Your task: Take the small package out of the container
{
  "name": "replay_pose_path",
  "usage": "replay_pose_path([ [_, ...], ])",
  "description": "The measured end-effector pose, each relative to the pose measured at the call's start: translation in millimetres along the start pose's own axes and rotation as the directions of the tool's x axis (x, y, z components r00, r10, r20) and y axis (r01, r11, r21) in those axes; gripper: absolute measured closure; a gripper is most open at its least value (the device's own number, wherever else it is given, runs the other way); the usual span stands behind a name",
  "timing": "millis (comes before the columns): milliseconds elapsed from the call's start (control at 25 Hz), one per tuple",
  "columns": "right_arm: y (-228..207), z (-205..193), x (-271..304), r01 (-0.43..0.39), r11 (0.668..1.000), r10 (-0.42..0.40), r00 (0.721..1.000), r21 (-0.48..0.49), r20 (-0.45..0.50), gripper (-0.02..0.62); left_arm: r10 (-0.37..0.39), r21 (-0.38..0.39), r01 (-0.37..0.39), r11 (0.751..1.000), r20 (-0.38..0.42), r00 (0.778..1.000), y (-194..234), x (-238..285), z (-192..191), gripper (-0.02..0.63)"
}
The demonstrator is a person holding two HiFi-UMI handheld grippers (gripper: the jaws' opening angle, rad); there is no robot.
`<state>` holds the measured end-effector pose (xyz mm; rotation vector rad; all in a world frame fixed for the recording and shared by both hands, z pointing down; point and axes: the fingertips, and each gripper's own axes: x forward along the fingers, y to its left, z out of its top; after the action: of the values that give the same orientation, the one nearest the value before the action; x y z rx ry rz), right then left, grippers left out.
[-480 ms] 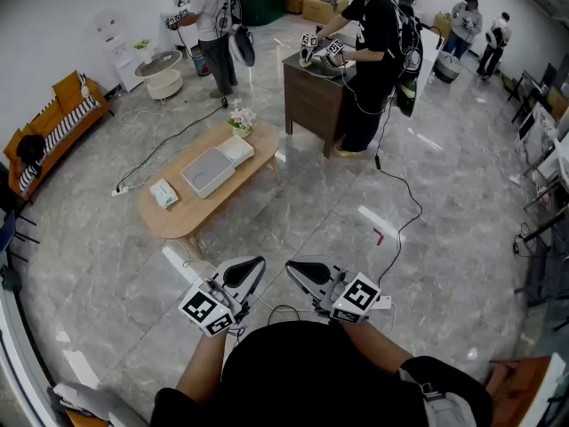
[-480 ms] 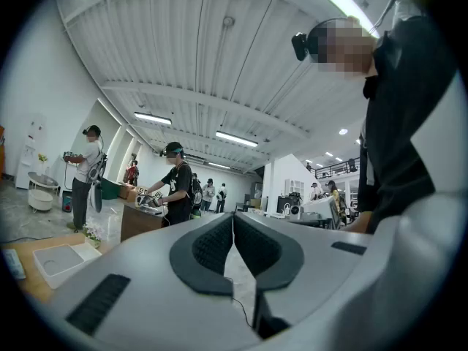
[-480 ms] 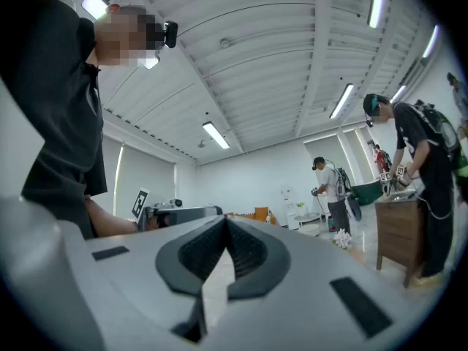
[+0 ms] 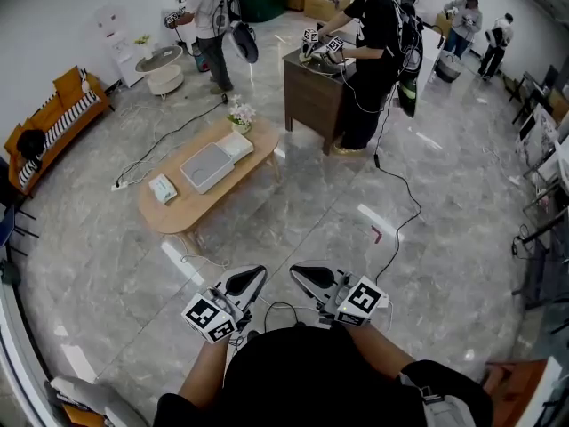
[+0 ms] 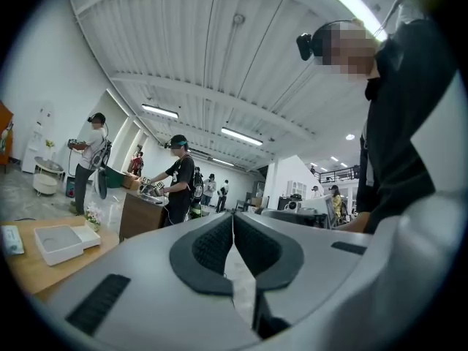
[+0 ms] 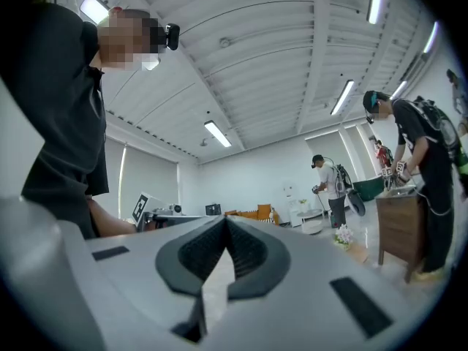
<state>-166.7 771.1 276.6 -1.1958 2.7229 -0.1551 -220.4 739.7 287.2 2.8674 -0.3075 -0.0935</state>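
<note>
Head view. Item one: left tongs (image 4: 256,274) and right tongs (image 4: 296,271), side by side, both closed on nothing. Item two: container (image 4: 207,165) on the oval tabletop (image 4: 182,219), well ahead and left of the tongs. Item three: small package (image 4: 163,189) lying outside the container, near it.

Both bare forearms (image 4: 203,372) reach forward from the torso, held low and close together. The left gripper (image 4: 256,272) and right gripper (image 4: 299,272) sit side by side, roughly level. Each one's 2 fingers (image 5: 210,247) are pressed together with nothing between them.
</note>
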Motion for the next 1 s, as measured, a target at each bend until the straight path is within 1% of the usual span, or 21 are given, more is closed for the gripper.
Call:
replay_pose_path([
  [160, -0.3, -4.1, -5.1, -0.019, 1.000, 0.019, 1.000, 0.012, 0.003, 0.584, 0.010, -0.013, -0.011, 1.000, -0.013, 1.000, -3.4, 3.3, -10.1, 0.588],
  [360, -0.4, -3.0, -14.6, -0.057, 0.998, 0.057, 0.998, 0.020, 0.011, 0.583, 0.023, -0.006, -0.023, 1.000, -0.030, 0.999, -12.6, 14.3, -13.1, 0.588],
  [560, -5.8, -4.4, -32.0, -0.069, 0.997, 0.068, 0.998, 0.034, 0.011, 0.583, 0.058, -0.033, -0.059, 0.998, -0.034, 0.998, -23.8, 22.6, -17.0, 0.588],
  [680, -10.8, -13.6, -38.1, -0.065, 0.997, 0.065, 0.998, 0.041, 0.001, 0.583, 0.074, -0.039, -0.076, 0.996, -0.051, 0.996, -28.3, 22.3, -23.7, 0.588],
  [840, -18.1, -24.9, -40.1, -0.061, 0.996, 0.062, 0.998, 0.058, -0.006, 0.583, 0.080, -0.028, -0.082, 0.996, -0.082, 0.993, -25.6, 25.7, -33.4, 0.588],
  [1000, -25.4, -32.0, -39.5, -0.080, 0.993, 0.082, 0.997, 0.084, -0.016, 0.583, 0.080, -0.032, -0.082, 0.996, -0.071, 0.994, -18.8, 33.6, -33.9, 0.588],
])
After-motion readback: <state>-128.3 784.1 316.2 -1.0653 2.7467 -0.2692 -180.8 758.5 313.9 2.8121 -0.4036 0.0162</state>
